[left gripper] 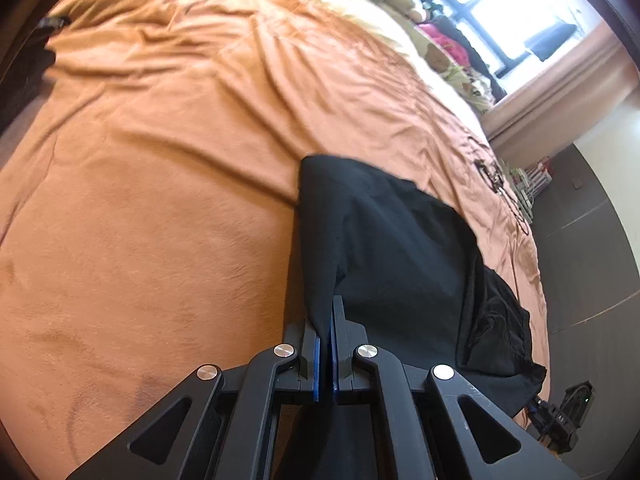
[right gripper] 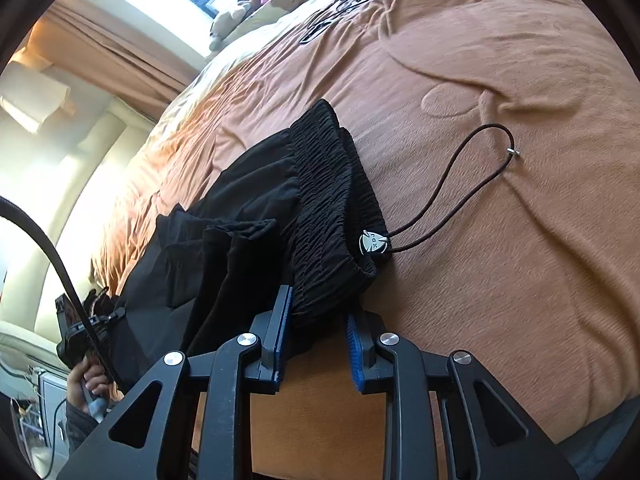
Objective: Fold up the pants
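Black pants (left gripper: 400,256) lie on an orange bedspread (left gripper: 168,168). My left gripper (left gripper: 327,320) is shut on a fold of the black pants fabric, its blue pads pressed together. In the right wrist view the pants (right gripper: 248,216) lie bunched, with the elastic waistband (right gripper: 332,208) nearest me. A drawstring loop (right gripper: 460,184) with a white toggle (right gripper: 372,242) trails onto the bedspread (right gripper: 500,240). My right gripper (right gripper: 320,316) is open, its jaws standing on either side of the waistband's near corner.
Pillows and stuffed toys (left gripper: 440,52) lie at the head of the bed under a bright window (left gripper: 500,4). The bed edge and dark floor (left gripper: 592,248) are to the right in the left wrist view. The left gripper with the hand holding it (right gripper: 86,356) shows in the right wrist view.
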The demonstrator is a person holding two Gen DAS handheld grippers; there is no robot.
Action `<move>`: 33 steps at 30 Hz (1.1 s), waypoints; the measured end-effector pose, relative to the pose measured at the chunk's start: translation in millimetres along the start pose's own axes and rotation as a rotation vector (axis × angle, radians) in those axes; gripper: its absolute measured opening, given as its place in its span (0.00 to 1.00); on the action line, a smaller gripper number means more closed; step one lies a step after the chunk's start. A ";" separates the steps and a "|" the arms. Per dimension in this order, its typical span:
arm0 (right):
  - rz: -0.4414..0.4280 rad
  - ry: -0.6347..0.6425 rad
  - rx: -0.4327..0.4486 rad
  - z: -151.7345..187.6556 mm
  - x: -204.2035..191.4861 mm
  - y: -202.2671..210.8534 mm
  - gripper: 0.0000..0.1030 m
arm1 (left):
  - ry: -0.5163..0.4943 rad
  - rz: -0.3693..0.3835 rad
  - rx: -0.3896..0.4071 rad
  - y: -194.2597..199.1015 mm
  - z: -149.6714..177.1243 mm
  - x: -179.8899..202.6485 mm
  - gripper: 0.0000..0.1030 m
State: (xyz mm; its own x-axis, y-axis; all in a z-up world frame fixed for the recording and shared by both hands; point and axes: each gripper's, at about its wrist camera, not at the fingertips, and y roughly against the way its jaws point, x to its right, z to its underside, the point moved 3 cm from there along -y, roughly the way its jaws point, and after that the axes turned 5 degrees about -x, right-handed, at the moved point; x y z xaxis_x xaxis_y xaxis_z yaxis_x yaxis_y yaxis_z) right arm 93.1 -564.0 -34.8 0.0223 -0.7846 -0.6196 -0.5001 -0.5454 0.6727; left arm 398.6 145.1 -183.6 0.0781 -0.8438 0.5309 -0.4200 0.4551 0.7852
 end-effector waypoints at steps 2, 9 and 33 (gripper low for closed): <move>0.029 -0.005 0.008 -2.1 6.3 2.0 0.21 | 0.008 -0.026 -0.029 -4.5 4.9 -4.4 0.11; 0.043 -0.030 -0.008 -5.2 28.6 11.6 0.23 | 0.030 -0.032 -0.058 2.5 38.8 -21.4 0.26; -0.045 0.235 0.063 36.7 -56.8 114.3 0.23 | -0.020 0.001 0.000 89.7 118.8 0.4 0.46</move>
State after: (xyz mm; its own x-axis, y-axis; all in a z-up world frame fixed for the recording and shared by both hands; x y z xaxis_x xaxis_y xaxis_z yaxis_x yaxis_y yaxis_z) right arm 2.9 -571.0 62.5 0.2431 -0.8110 -0.5322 -0.5472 -0.5677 0.6151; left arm 253.6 151.8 -150.9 0.0592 -0.8490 0.5251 -0.4204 0.4559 0.7845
